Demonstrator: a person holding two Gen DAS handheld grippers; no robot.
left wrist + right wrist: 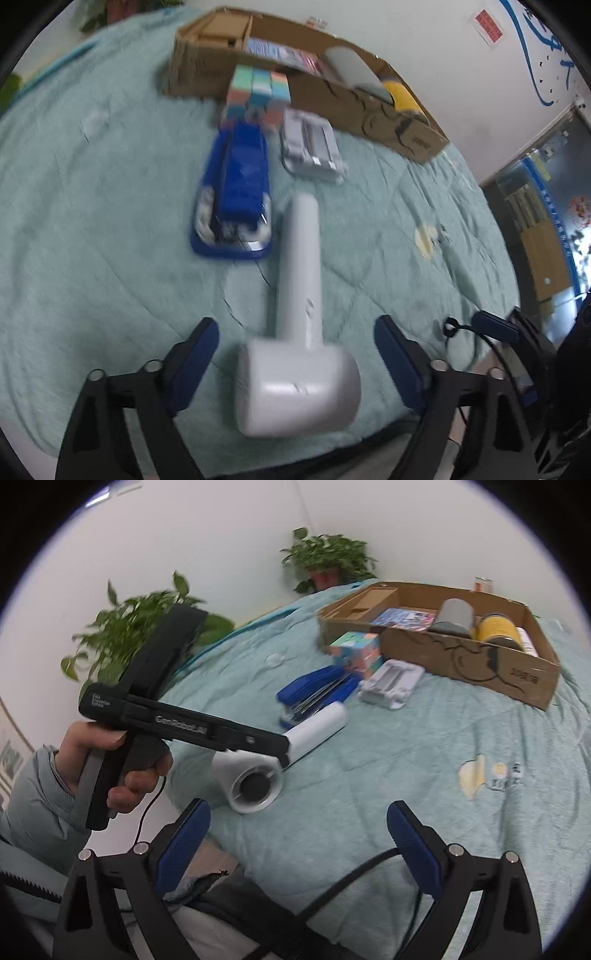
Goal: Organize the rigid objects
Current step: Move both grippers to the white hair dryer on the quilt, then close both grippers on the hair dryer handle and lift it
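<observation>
Teal quilt (pixel 110 221) across frame; white hair dryer (pixel 299 332) lower centre between spread left gripper (pixel 295 354); right gripper (pixel 299 834) released, empty.

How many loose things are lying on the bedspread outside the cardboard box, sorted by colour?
White or pale grey: 2, the hair dryer and the plastic stand
Blue: 1, the stapler
Multicoloured: 1, the puzzle cube
Total: 4, all outside the cardboard box
</observation>
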